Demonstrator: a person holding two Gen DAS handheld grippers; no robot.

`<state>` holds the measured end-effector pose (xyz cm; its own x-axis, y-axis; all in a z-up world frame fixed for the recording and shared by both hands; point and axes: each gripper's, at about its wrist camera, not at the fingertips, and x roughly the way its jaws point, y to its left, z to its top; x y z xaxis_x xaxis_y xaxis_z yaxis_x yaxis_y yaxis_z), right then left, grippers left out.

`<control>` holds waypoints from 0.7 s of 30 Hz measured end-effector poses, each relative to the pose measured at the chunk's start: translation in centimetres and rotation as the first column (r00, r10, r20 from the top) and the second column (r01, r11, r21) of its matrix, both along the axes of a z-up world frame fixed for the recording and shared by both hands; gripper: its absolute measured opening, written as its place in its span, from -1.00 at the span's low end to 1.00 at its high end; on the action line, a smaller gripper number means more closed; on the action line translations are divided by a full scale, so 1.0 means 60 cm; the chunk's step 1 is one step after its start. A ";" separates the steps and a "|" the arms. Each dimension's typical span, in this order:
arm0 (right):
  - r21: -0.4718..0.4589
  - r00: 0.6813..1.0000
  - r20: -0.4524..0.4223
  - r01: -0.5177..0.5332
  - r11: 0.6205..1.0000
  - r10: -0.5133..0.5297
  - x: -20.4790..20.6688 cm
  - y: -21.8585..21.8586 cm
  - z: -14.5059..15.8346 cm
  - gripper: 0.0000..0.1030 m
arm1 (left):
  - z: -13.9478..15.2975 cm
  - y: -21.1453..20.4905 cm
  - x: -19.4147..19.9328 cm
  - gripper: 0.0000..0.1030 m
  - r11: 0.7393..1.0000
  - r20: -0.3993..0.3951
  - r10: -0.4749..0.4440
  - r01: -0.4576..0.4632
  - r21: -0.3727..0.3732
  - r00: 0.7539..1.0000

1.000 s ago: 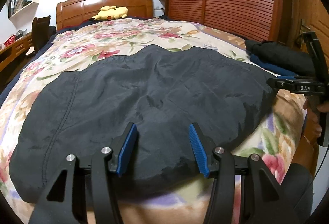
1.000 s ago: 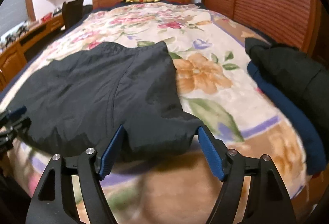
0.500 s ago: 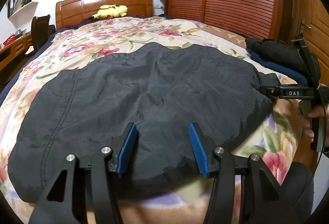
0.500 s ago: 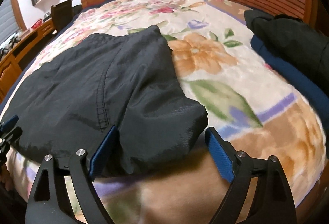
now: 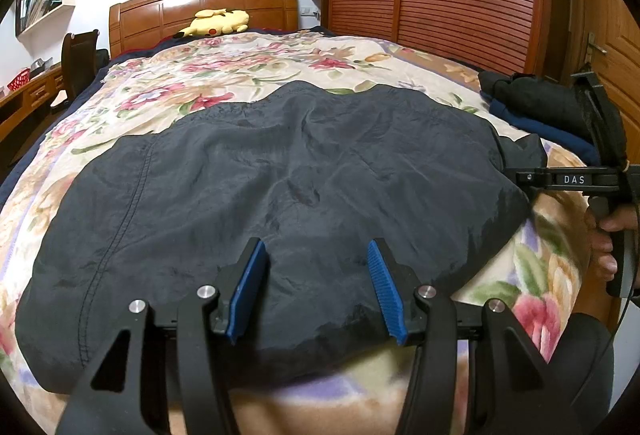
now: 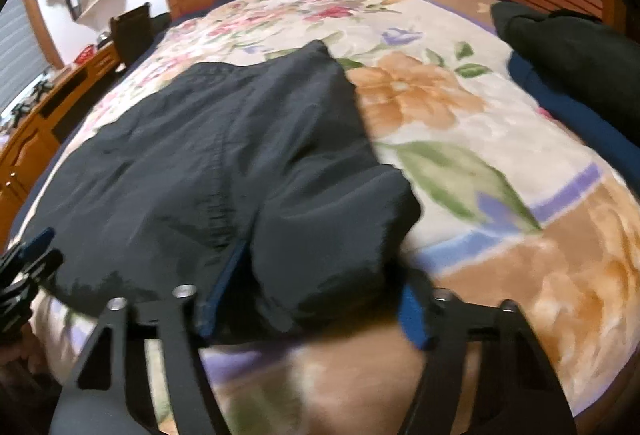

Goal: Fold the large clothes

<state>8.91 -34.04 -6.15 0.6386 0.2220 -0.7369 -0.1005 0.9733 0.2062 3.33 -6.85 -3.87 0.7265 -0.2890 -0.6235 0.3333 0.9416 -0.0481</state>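
r gripper (image 6: 310,299) tilted down, jaws just closing round dark garment (image 6: 208,155) corner.

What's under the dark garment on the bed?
The dark garment lies spread on the floral blanket, which shows all around it. Whatever lies beneath its middle is covered, so I cannot tell.

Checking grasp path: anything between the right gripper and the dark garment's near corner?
Nothing visible. The dark garment lies flat on the floral blanket, its near corner bunched between the fingers of the right gripper, which have just been closing. The folded pile sits clear, far right.
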 end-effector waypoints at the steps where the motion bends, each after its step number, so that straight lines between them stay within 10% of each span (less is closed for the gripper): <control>1: -0.005 1.000 0.003 -0.008 1.000 0.008 -0.002 0.003 0.002 0.00 | 0.000 0.000 0.000 0.02 1.000 0.000 0.000 0.000 0.001 1.000; 21: -0.151 0.971 0.195 -0.109 0.982 0.138 -0.015 0.066 0.111 -0.75 | -0.006 0.002 0.000 0.02 1.000 -0.006 -0.002 0.002 -0.004 1.000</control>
